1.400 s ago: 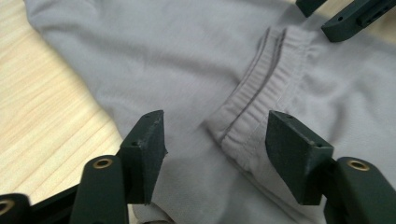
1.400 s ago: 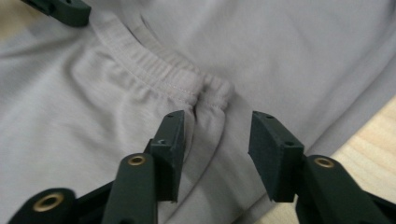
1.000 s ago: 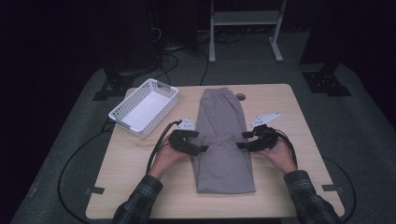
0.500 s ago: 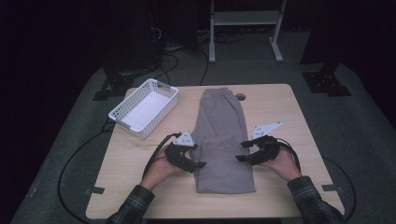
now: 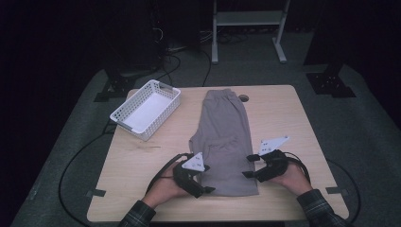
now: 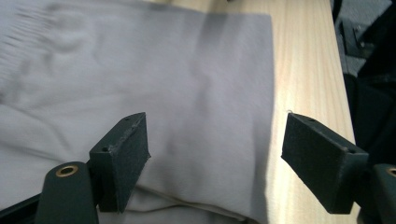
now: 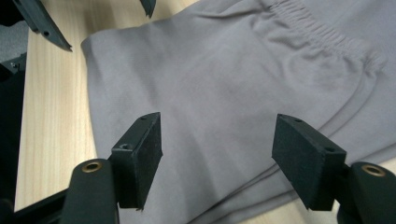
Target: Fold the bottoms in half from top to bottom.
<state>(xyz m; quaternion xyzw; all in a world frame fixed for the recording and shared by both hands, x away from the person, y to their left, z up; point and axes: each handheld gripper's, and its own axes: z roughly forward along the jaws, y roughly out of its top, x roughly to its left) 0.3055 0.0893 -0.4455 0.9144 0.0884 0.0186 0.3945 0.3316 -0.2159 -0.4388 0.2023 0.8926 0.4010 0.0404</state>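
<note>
A grey garment (image 5: 224, 137) with an elastic waistband lies folded lengthwise down the middle of the wooden table (image 5: 142, 161). My left gripper (image 5: 206, 187) is at its near left corner, open. In the left gripper view the jaws (image 6: 217, 130) straddle the cloth's edge (image 6: 163, 70) without pressing it. My right gripper (image 5: 248, 166) is at the near right edge, its jaws having just been opening. In the right gripper view they (image 7: 218, 130) stand apart over the flat cloth (image 7: 233, 70), gripping nothing. The left gripper's jaw tips (image 7: 46, 28) show at top left there.
A white slotted basket (image 5: 163, 120) stands empty at the table's back left. A small round hole (image 5: 243, 98) is in the tabletop beside the waistband. Cables trail off the table's left and right sides. Dark floor and a metal stand (image 5: 246, 28) lie beyond.
Both hands have slid along the garment's sides toward the near edge of the table. The garment itself lies as before.
</note>
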